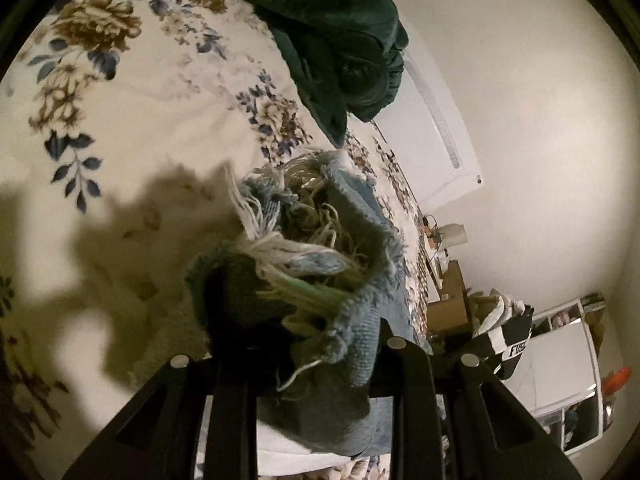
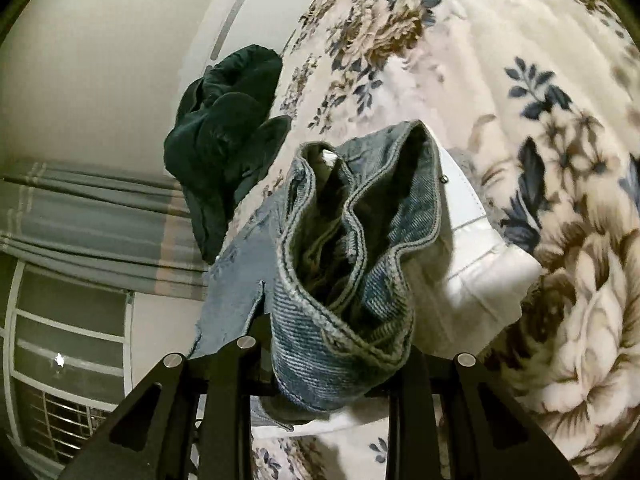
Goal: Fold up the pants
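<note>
The pants are light blue jeans. In the left wrist view my left gripper (image 1: 320, 344) is shut on their frayed hem end (image 1: 296, 264), bunched between the fingers above the floral bedspread (image 1: 132, 120). In the right wrist view my right gripper (image 2: 332, 352) is shut on the folded waistband (image 2: 352, 240), whose white pocket lining (image 2: 472, 248) hangs out to the right. The fingertips of both grippers are hidden by denim.
A dark green garment lies heaped on the bed at its far edge by the wall (image 1: 344, 40) (image 2: 228, 136). Past the bed edge stand cluttered furniture (image 1: 500, 312), a grey curtain (image 2: 92, 224) and a window (image 2: 68, 344).
</note>
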